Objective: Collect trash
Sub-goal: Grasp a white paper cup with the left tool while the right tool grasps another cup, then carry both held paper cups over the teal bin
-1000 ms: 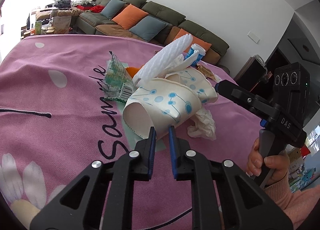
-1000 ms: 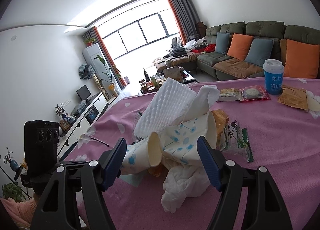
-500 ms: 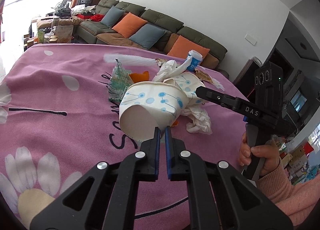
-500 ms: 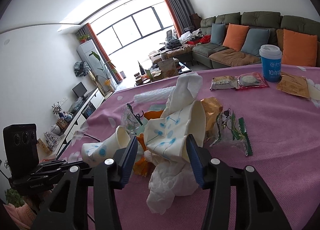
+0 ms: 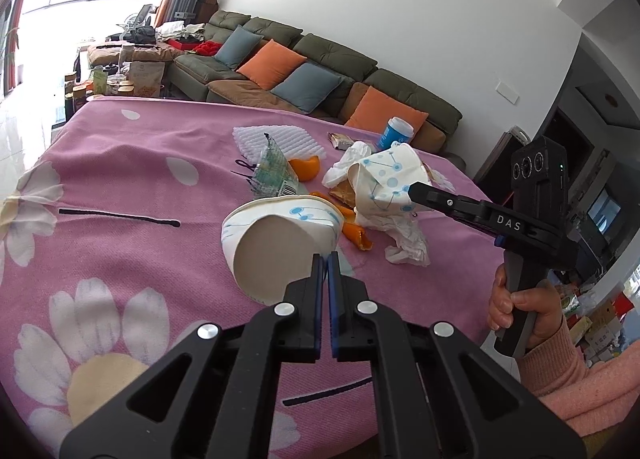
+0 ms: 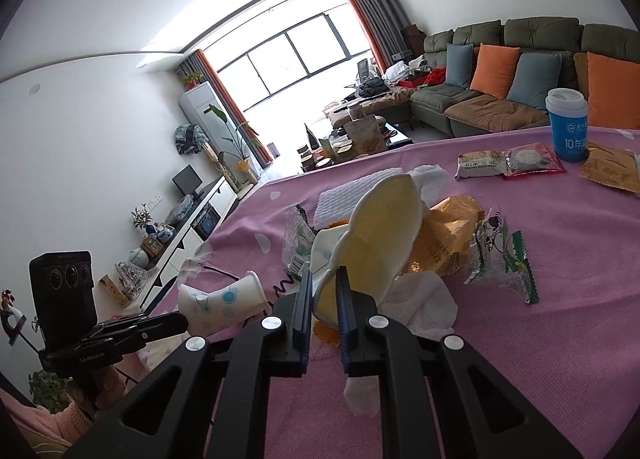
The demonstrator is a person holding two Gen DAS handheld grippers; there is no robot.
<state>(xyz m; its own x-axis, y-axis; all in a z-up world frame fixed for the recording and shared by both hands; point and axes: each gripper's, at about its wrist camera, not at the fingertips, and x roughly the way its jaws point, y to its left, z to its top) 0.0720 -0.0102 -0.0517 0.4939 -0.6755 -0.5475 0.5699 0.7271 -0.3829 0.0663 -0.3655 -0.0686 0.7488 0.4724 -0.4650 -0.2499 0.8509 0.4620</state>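
Note:
My left gripper (image 5: 325,259) is shut on the wall of a white paper cup with blue dots (image 5: 276,239), lifted above the pink cloth; the cup also shows in the right wrist view (image 6: 224,303). My right gripper (image 6: 323,283) is shut on a second, crushed dotted paper cup (image 6: 380,239), seen in the left wrist view (image 5: 384,187). Under it lie a crumpled white tissue (image 6: 424,299), orange peel (image 5: 306,167), a yellow wrapper (image 6: 448,239), a green-and-clear wrapper (image 6: 504,259) and a white foam net (image 5: 276,139).
The pink flowered cloth (image 5: 120,187) covers the table. At the far side stand a blue cup with a white lid (image 6: 566,125), two snack packets (image 6: 508,159) and a brown packet (image 6: 608,169). A sofa (image 5: 320,71) is behind.
My left gripper has pulled its cup up and away from the pile. My right gripper has closed on the crushed cup. The foam net now lies flat on the cloth.

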